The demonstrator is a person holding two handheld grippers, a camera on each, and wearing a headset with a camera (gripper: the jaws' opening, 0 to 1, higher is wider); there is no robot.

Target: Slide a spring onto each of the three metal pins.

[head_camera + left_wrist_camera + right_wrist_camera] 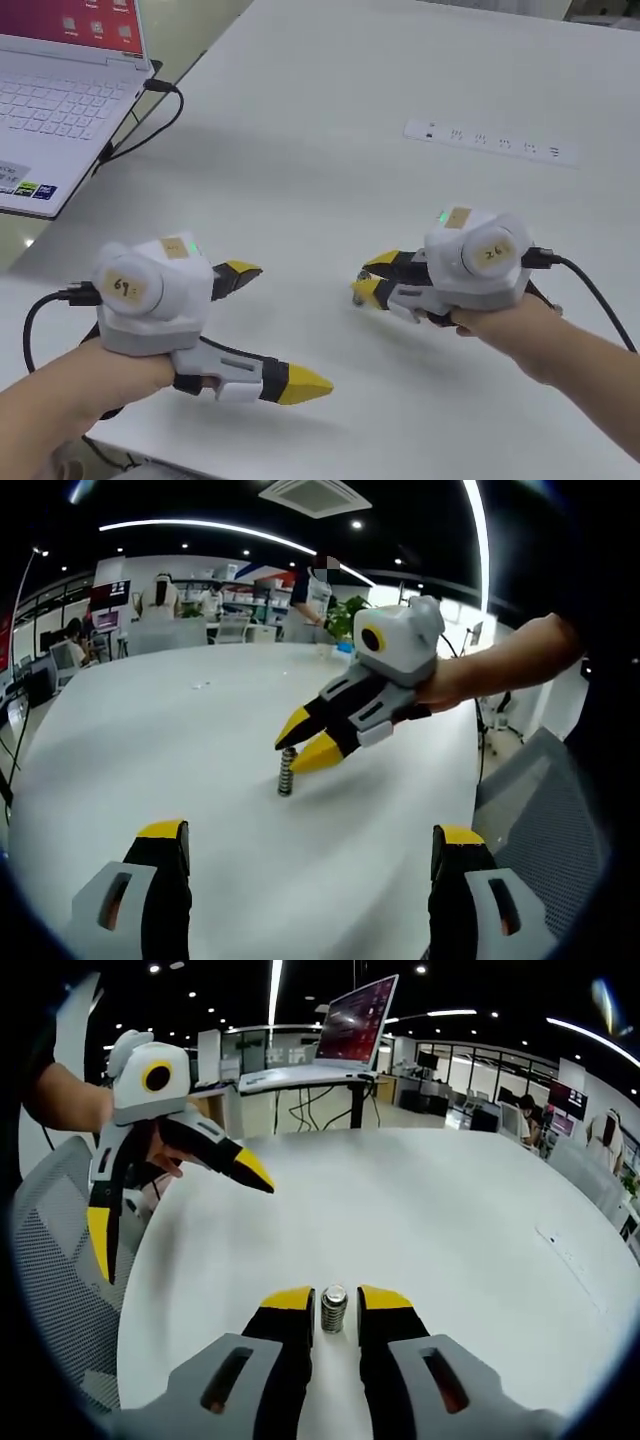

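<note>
White tabletop (330,150) with two yellow-tipped tools. Left tool (290,325), by the tabletop's near edge: jaws spread wide, holding nothing. Spring (334,1308) stands upright towards the middle, between the tips of the right tool (364,277). Those jaws are drawn nearly together; whether they pinch it cannot be told. Its core is hidden. Spring: short, grey metal, closely coiled.

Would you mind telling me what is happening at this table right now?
A person holds a gripper in each hand over the white table. The right gripper has its fingers either side of a small upright metal spring standing on it; whether they pinch it is unclear. The left gripper hovers nearby, fingers wide open.
</note>
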